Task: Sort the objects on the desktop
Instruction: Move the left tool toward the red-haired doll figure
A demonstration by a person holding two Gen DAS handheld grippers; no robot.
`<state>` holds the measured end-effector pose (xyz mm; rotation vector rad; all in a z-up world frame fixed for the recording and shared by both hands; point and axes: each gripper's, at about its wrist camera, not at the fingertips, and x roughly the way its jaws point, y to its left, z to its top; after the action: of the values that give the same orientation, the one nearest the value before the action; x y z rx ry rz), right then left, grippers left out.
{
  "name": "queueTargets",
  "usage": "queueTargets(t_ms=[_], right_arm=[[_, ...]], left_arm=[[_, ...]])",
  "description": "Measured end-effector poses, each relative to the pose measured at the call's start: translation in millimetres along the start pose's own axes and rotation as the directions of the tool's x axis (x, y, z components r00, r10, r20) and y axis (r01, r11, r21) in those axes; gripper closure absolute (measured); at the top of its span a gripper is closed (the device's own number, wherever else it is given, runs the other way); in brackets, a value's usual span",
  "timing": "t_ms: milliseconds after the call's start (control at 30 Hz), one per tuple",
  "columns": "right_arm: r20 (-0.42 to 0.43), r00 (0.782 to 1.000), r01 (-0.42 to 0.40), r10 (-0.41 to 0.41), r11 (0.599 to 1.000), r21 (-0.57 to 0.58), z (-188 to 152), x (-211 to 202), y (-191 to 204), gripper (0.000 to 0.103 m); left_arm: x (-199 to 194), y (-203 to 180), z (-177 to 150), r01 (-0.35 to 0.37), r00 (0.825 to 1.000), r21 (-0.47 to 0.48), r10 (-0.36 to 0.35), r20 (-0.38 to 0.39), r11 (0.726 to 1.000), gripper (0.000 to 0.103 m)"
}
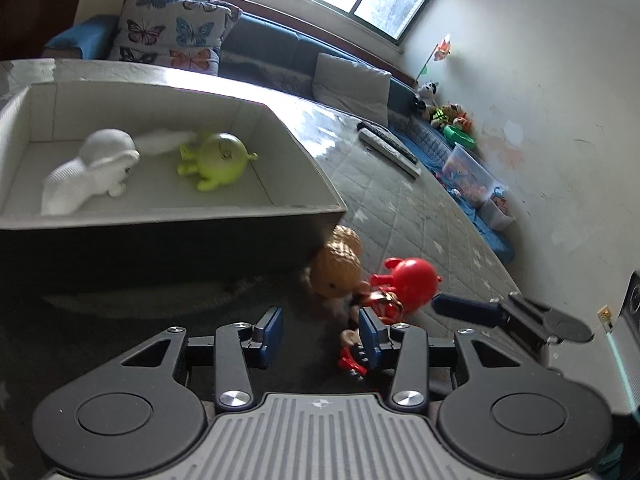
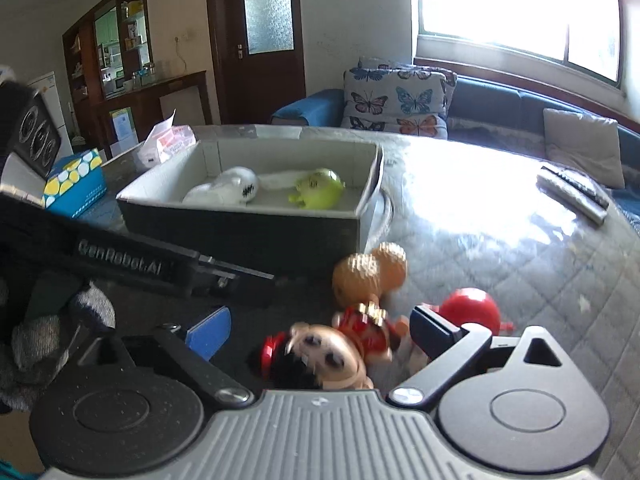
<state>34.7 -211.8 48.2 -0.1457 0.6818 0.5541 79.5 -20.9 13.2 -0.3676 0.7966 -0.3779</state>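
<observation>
A grey box (image 1: 168,222) (image 2: 240,228) on the table holds a white plush toy (image 1: 88,172) (image 2: 232,190) and a green toy (image 1: 216,158) (image 2: 318,190). In front of its right corner lie a tan peanut toy (image 1: 336,264) (image 2: 370,270), a red round toy (image 1: 412,280) (image 2: 474,308) and a doll in red clothes (image 2: 332,354) (image 1: 384,304). My left gripper (image 1: 320,330) is open and empty, just left of the doll. My right gripper (image 2: 320,334) is open with the doll between its fingers, not clamped.
Two remote controls (image 1: 390,148) (image 2: 572,194) lie on the quilted table cover farther right. A blue tissue box (image 2: 74,184) and a white pack (image 2: 168,146) stand left of the grey box. A sofa with butterfly cushions (image 2: 400,100) runs behind the table.
</observation>
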Motion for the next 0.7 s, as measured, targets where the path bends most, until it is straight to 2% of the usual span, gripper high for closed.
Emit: queueTargets(t_ms=[167, 700], right_arm=[[-0.014, 1.0, -0.002, 0.002, 1.0, -0.017, -15, 3, 2, 0.0], [-0.068, 0.997, -0.027, 0.028, 1.0, 0.007, -36, 20, -4, 0.0]], left_arm=[[7, -6, -4, 0.016, 0.999, 0.006, -0.016, -0.029, 1.0, 0.059], [14, -6, -5, 0.022, 0.998, -0.023, -0.023, -0.052, 1.0, 0.059]])
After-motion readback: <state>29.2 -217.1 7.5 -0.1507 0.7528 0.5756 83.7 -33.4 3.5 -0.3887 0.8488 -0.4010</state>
